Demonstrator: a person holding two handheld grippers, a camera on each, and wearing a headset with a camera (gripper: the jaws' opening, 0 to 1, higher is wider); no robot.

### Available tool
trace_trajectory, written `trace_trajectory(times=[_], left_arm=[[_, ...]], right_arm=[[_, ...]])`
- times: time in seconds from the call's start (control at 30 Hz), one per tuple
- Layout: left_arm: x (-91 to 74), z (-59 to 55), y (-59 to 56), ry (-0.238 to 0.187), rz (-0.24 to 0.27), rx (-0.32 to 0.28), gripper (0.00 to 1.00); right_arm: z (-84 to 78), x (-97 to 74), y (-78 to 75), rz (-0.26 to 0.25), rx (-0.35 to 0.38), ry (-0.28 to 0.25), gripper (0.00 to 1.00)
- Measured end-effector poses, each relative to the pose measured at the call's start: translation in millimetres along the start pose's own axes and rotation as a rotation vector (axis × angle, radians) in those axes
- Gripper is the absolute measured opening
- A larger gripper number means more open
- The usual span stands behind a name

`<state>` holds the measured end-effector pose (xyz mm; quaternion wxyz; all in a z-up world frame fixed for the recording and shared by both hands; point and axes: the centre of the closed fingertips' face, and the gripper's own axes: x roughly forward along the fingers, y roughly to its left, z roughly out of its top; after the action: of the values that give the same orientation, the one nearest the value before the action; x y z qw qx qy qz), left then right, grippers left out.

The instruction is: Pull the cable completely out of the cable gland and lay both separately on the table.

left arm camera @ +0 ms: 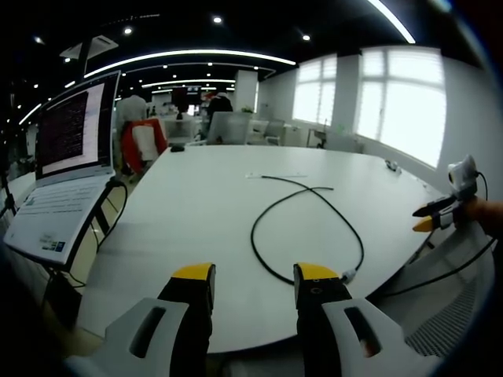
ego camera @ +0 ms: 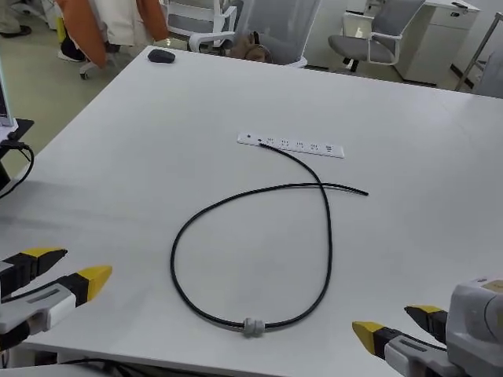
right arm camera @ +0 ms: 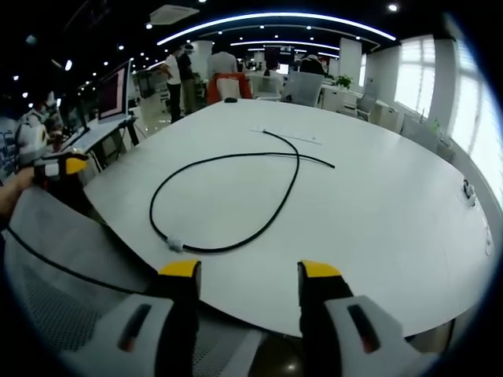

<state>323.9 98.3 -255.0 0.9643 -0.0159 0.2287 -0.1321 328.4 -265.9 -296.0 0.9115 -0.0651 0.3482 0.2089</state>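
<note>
A black cable (ego camera: 330, 243) lies in one crossed loop on the white surface (ego camera: 409, 236), with the grey cable gland (ego camera: 252, 327) threaded on it at the loop's 6 o'clock, close to the near edge. One end runs up to a white strip (ego camera: 291, 145) at 12 o'clock; whether it is attached there cannot be told. The other end lies free at about 2 o'clock.

The left gripper (ego camera: 69, 265) hovers off the near edge at roughly 8 o'clock from the loop and the right gripper (ego camera: 393, 320) at 4 o'clock. Both have their jaws spread, hold nothing and are well apart from the cable. The pull has not yet begun.

The cable looks thin, light and limp, likely to trail and drag its loop along instead of holding a shape. Its smooth jacket may slip in a loose pinch. The gland looks small and light, so it would probably slide with the cable unless it is held.

A sensible hold is one gripper clamped on the gland body and the other on the cable just beside it, drawing the free end through.
</note>
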Motion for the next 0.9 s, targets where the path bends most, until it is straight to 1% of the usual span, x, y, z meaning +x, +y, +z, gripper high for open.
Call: trace_trajectory(times=[0.1, 0.47, 0.57, 0.6, 0.63, 0.73, 0.77, 0.83, 0.87, 0.9], left_arm=[[0.3, 0.0, -0.1, 0.001, 0.000, 0.002, 0.42], [0.8, -0.3, 0.4, 0.001, -0.001, 0.004, 0.42], [1.0, -1.2, -0.1, 0.008, -0.004, 0.005, 0.42], [1.7, -2.1, -1.5, 0.017, -0.010, 0.007, 0.43], [3.0, -3.4, -5.0, 0.031, -0.031, 0.014, 0.45], [6.1, -5.0, -12.5, 0.059, -0.062, 0.039, 0.44], [6.3, -5.6, -14.5, 0.066, -0.071, 0.052, 0.44], [6.4, -9.6, -19.0, 0.096, -0.094, 0.091, 0.45], [6.8, -10.2, -22.2, 0.105, -0.111, 0.103, 0.45], [7.5, -8.7, -28.5, 0.107, -0.142, 0.123, 0.46]], right_arm=[[0.9, -0.1, -0.3, 0.000, 0.000, -0.006, 0.50], [-0.3, 0.7, 1.5, 0.010, -0.002, 0.002, 0.50], [-0.9, 0.7, 1.9, 0.012, -0.002, 0.005, 0.49], [-0.9, 0.8, 1.8, 0.013, -0.003, 0.005, 0.49], [-0.8, 0.8, 1.6, 0.013, -0.001, 0.005, 0.49], [-0.8, 0.8, -0.1, 0.010, 0.000, 0.004, 0.49], [-0.9, 0.7, -0.6, 0.010, 0.005, 0.002, 0.49], [-0.7, 0.9, 0.3, 0.014, 0.003, 0.002, 0.49], [-0.6, 0.9, 0.2, 0.013, 0.000, 0.002, 0.49], [-0.3, 1.0, 0.2, 0.014, 0.001, 0.001, 0.49]])
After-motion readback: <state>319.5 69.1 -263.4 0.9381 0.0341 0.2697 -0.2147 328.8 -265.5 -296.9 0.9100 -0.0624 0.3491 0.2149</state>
